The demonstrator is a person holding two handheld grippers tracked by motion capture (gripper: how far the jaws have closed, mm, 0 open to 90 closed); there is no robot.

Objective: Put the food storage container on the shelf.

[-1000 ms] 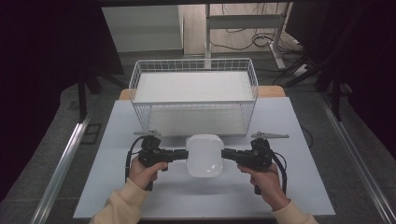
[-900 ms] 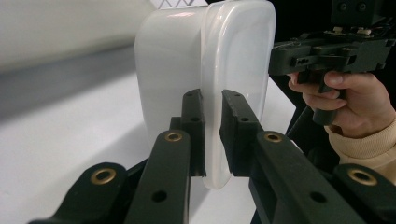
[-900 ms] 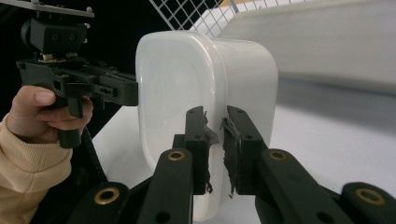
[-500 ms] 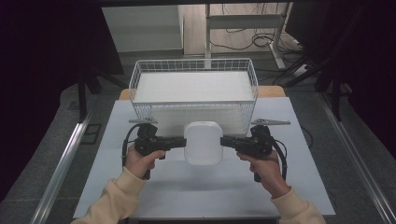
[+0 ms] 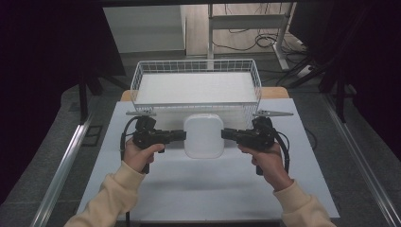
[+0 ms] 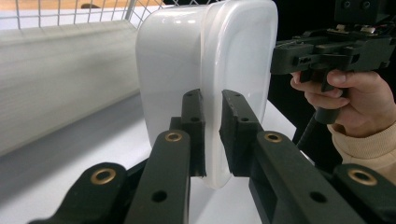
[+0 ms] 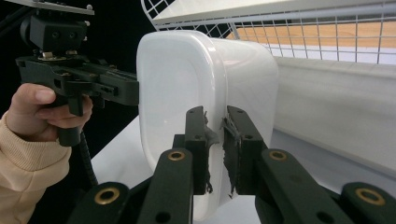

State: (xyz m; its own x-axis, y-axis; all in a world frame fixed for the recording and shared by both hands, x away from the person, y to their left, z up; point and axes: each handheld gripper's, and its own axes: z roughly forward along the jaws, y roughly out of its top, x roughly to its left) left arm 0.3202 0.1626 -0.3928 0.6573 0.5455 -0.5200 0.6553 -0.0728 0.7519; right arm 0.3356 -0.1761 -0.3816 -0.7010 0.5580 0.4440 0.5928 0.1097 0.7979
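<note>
A white rounded plastic container [image 5: 204,135] hangs in the air just in front of the white wire basket [image 5: 196,87], held from both sides. My left gripper [image 5: 182,135] is shut on the container's left rim [image 6: 212,116]. My right gripper [image 5: 224,134] is shut on its right rim [image 7: 215,130]. In the left gripper view the container [image 6: 205,60] stands on edge, with the other gripper [image 6: 327,46] beyond it. In the right gripper view the container [image 7: 187,88] fills the middle, and the opposite gripper [image 7: 74,79] grips its far side.
The wire basket holds a flat white slab [image 5: 194,87] and sits at the back of the white table [image 5: 203,189]. Black poles and cables stand on the floor beyond the table.
Both grippers have carried the container up and away from me, from the table's middle to just in front of the basket's near wall.
</note>
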